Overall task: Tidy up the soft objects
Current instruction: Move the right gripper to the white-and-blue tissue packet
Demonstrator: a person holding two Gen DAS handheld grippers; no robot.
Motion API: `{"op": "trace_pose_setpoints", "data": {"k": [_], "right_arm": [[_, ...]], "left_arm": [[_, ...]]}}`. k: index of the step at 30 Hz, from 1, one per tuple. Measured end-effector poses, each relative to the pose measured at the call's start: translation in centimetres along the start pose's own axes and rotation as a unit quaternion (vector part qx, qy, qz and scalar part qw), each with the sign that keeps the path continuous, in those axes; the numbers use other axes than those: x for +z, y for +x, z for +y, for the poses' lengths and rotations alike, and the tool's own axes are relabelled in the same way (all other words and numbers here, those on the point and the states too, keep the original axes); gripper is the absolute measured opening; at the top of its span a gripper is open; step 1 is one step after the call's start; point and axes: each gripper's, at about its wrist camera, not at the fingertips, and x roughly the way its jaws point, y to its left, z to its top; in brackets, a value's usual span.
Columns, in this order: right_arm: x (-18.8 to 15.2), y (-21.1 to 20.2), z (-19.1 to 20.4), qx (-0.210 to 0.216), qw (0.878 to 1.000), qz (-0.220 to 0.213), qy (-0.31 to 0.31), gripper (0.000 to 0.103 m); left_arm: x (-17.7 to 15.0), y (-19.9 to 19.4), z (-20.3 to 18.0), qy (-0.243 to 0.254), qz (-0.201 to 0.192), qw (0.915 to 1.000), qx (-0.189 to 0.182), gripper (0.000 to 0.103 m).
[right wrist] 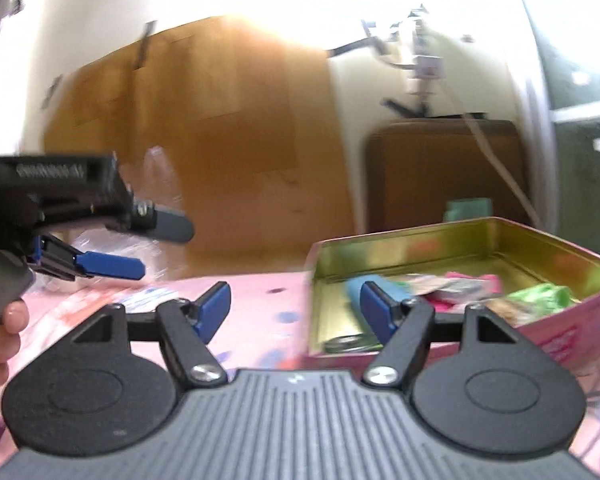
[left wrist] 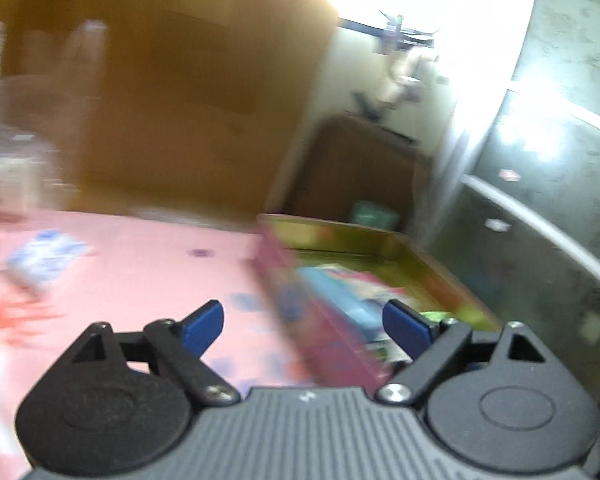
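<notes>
left gripper [left wrist: 303, 322] jaws apart, empty | right gripper [right wrist: 295, 310] jaws apart, empty | gold-lined tin [right wrist: 540, 236] holds small packets [right wrist: 540, 294], probably soft; blurred

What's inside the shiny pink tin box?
The tin box holds soft bits: a blue piece, something pink, a green bundle, and a round metal thing on the floor. Anything under the pile is covered, and blur hides details.

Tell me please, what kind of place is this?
Probably a room in a home: a pink printed cloth covers the surface, a metal tin holds small soft items, and a wooden cabinet stands behind.
</notes>
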Motion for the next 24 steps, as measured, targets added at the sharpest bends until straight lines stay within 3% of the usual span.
{"op": "trace_pose_setpoints", "data": {"k": [4,7,13,18,23,24], "right_arm": [[-1.2,1.7,3.2,0.036,0.998,0.04,-0.03,0.074],[-1.8,2.9,4.9,0.053,0.996,0.068,-0.037,0.074],[-1.8,4.9,6.5,0.066,0.991,0.103,-0.047,0.074],[-1.1,7.6,7.9,0.086,0.986,0.132,-0.06,0.074],[-0.7,12.2,10.8,0.104,0.98,0.154,-0.076,0.075],[-0.5,13.4,11.5,0.108,0.979,0.158,-0.076,0.079]], "left_arm": [[-1.5,-1.7,5.8,-0.025,-0.002,0.9962,0.083,0.09],[-2.6,-2.7,9.9,-0.04,-0.003,0.9874,0.153,0.09],[-4.0,-3.5,14.3,-0.038,0.003,0.9697,0.241,0.09],[-4.2,-3.3,16.5,-0.044,-0.011,0.9581,0.283,0.089],[-4.5,-4.1,17.4,-0.081,-0.016,0.9588,0.272,0.089],[-4.5,-4.2,17.5,-0.083,-0.019,0.9587,0.271,0.089]]}}
